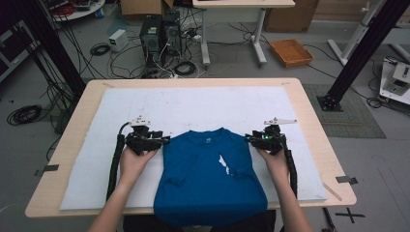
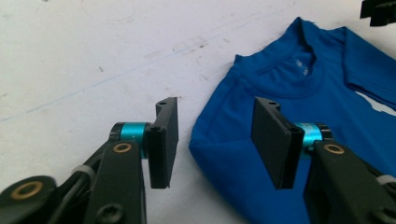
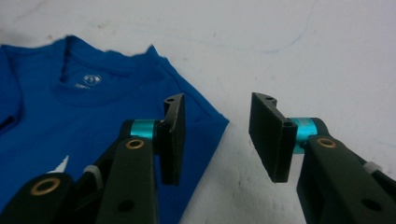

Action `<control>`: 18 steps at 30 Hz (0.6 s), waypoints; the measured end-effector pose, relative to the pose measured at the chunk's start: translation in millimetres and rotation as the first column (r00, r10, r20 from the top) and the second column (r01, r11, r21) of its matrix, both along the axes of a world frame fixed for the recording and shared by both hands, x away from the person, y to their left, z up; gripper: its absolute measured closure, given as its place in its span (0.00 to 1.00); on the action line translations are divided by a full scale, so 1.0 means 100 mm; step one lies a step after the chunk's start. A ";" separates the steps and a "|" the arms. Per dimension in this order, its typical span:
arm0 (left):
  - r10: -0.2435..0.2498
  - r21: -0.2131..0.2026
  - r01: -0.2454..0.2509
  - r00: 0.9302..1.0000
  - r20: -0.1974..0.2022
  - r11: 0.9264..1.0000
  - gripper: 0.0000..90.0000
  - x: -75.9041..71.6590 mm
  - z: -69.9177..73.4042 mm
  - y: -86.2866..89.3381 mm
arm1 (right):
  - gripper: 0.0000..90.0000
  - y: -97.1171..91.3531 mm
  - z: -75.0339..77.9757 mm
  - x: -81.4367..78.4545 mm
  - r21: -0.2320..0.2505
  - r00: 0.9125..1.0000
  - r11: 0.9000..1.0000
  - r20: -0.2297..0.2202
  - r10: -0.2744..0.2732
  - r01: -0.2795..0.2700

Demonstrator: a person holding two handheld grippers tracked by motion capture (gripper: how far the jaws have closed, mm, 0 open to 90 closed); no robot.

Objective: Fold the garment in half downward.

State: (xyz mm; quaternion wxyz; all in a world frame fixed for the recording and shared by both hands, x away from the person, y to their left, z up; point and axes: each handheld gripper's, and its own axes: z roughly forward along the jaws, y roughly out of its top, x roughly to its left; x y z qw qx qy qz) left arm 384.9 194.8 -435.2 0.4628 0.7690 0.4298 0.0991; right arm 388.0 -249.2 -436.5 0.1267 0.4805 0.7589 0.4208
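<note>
A blue T-shirt (image 1: 208,169) lies face up on the white mat (image 1: 193,104), collar toward the far side, sleeves folded in, a white print on its chest. My left gripper (image 1: 163,140) rests at the shirt's left shoulder edge, held in a hand. In the left gripper view it (image 2: 215,106) is open, with the folded shoulder corner of the shirt (image 2: 289,93) lying below and between the jaws, untouched. My right gripper (image 1: 249,138) sits at the right shoulder edge. It (image 3: 218,100) is open too, and the shirt's corner (image 3: 70,121) reaches just under its left jaw.
The mat covers a light wooden table (image 1: 314,140); the shirt's hem hangs over the near edge. Bare mat stretches behind the collar. On the floor beyond are a computer tower (image 1: 151,34), cables, an orange tray (image 1: 291,52) and black frame posts (image 1: 358,53).
</note>
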 end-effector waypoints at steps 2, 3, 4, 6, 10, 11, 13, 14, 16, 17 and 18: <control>0.010 -0.001 -0.010 1.000 -0.025 1.000 0.60 0.01 -0.02 0.00 | 0.70 0.04 -0.05 0.04 -0.026 0.999 1.000 -0.033 -0.012 0.011; 0.010 0.003 -0.010 0.999 -0.035 1.000 0.60 0.02 -0.03 0.00 | 0.70 0.04 -0.05 0.04 -0.026 0.999 1.000 -0.033 -0.012 0.011; 0.008 0.005 -0.007 0.999 -0.041 1.000 0.60 0.02 -0.04 -0.01 | 0.71 0.04 -0.07 0.05 -0.035 0.999 0.999 -0.036 -0.010 0.008; 0.008 0.012 -0.007 0.999 -0.042 1.000 0.60 0.02 -0.04 -0.01 | 0.80 0.08 -0.09 0.05 -0.062 0.999 0.998 -0.042 0.003 -0.005; 0.009 -0.006 -0.010 1.000 -0.025 1.000 0.60 0.02 -0.02 -0.01 | 0.92 0.11 -0.10 0.05 -0.105 0.999 0.994 -0.027 0.017 -0.019; 0.009 -0.006 -0.010 1.000 -0.025 1.000 0.60 0.02 -0.02 -0.01 | 0.93 0.11 -0.09 0.05 -0.113 1.000 0.993 -0.022 0.017 -0.019; 0.006 -0.003 -0.006 1.000 -0.023 1.000 0.60 0.02 -0.02 -0.01 | 0.93 0.10 -0.09 0.05 -0.120 1.000 0.993 -0.017 0.014 -0.016; 0.002 0.001 -0.002 1.000 -0.021 1.000 0.60 0.02 -0.02 -0.02 | 0.93 0.10 -0.08 0.04 -0.123 1.000 0.992 -0.014 0.006 -0.008; 0.008 -0.002 -0.008 1.000 -0.019 1.000 0.60 0.03 -0.02 -0.02 | 0.89 0.08 -0.06 0.04 -0.120 1.000 0.993 -0.005 0.000 0.000; 0.006 -0.002 -0.006 1.000 -0.022 1.000 0.60 0.04 -0.02 -0.02 | 0.86 0.07 -0.05 0.04 -0.118 1.000 0.993 0.009 0.000 0.001; 0.002 0.000 -0.002 1.000 -0.024 1.000 0.59 0.06 -0.01 -0.03 | 0.85 0.07 -0.04 0.04 -0.118 1.000 0.993 0.024 0.006 -0.004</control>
